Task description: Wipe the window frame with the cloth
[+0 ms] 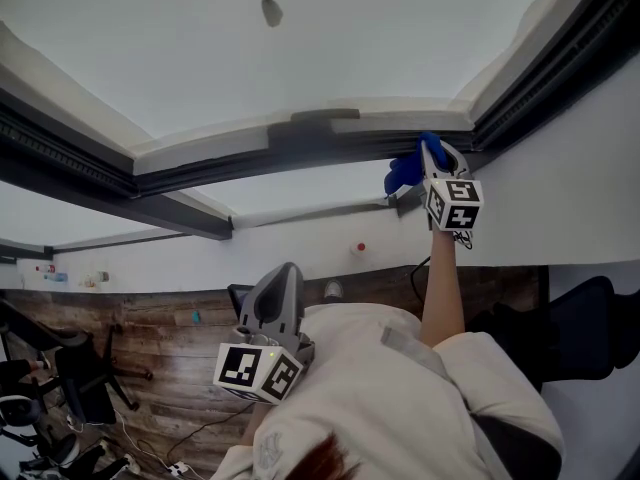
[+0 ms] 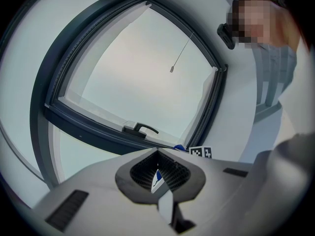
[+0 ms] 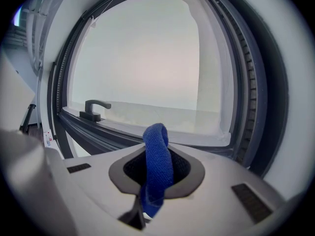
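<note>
The blue cloth (image 3: 158, 161) is clamped between the fingers of the right gripper (image 1: 437, 163), its folded end sticking up past the fingertips. That gripper is raised at the end of the person's bare arm (image 1: 445, 288) and holds the cloth against the dark window frame (image 1: 300, 148), near a corner of it. A dark window handle (image 3: 93, 108) sits on the frame bar off to one side. The left gripper (image 1: 283, 278) is held low by the person's chest, fingers together on nothing, well apart from the frame. Below lies a wooden floor (image 1: 150, 338)
</note>
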The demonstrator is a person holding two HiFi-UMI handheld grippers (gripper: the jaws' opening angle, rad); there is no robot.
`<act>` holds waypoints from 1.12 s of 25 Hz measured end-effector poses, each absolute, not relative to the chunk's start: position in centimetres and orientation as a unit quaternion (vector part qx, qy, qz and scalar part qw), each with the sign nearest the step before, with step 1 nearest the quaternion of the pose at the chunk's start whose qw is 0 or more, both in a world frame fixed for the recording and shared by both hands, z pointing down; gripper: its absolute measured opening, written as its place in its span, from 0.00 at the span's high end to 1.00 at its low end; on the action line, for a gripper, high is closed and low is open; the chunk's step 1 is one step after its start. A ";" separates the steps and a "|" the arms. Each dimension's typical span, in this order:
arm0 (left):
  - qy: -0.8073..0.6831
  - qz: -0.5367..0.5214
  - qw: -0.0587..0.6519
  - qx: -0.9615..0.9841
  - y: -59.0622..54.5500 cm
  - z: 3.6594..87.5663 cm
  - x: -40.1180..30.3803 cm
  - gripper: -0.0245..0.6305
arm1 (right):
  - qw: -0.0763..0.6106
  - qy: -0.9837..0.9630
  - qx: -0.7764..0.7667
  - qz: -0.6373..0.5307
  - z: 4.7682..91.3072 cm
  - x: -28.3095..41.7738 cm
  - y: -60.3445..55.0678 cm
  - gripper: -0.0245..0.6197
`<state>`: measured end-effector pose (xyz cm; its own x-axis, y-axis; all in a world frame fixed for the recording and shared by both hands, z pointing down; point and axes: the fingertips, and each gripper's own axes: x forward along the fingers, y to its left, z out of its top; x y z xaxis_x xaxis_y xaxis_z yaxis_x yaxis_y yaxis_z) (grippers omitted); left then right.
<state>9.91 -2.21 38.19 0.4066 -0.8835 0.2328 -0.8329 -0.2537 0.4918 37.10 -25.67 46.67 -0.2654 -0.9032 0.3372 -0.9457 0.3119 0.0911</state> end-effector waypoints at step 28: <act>-0.542 -0.044 0.277 0.792 -3.2 38.1 10.2 0.96 | 0.167 -0.763 0.621 0.071 46.7 41.6 -26.2 0.88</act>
<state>10.16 -3.24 38.11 0.4089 -0.8831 0.2302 -0.8344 -0.2596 0.4862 41.57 -26.18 46.66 -0.1738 -0.9230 0.3432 -0.9706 0.2195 0.0988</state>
